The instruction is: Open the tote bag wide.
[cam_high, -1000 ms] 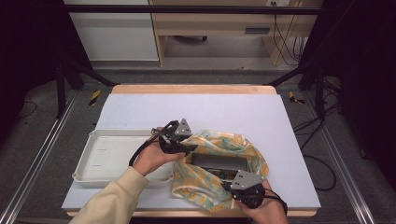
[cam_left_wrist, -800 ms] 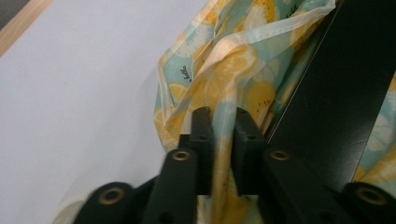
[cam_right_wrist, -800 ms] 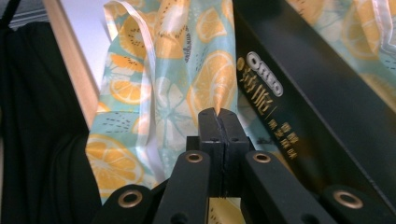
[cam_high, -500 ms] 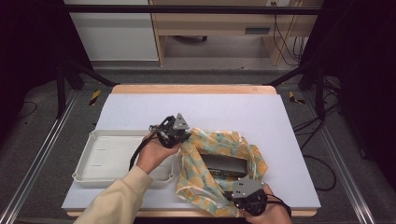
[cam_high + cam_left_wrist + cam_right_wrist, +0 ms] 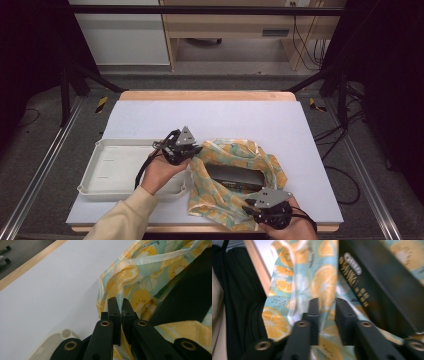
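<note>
Two handheld grippers work at a fruit-print cloth bag (image 5: 227,172) lying on the right half of the pale tabletop (image 5: 210,117), near its front edge. Thin and crumpled, patterned with orange and lemon slices on pale teal, the bag surrounds a flat black box (image 5: 235,176) whose long axis runs left to right across the tabletop. Just left of the bag sits a shallow white plastic tray (image 5: 115,167) with rounded corners. The left gripper (image 5: 119,305) points toward the bag's left rim, its black fingers pressed together, pinching a fold of cloth. The right gripper (image 5: 326,305), at the bag's front edge, has just been opening; its fingers stand slightly apart with cloth between them. Both hands enter from the tabletop's front.
</note>
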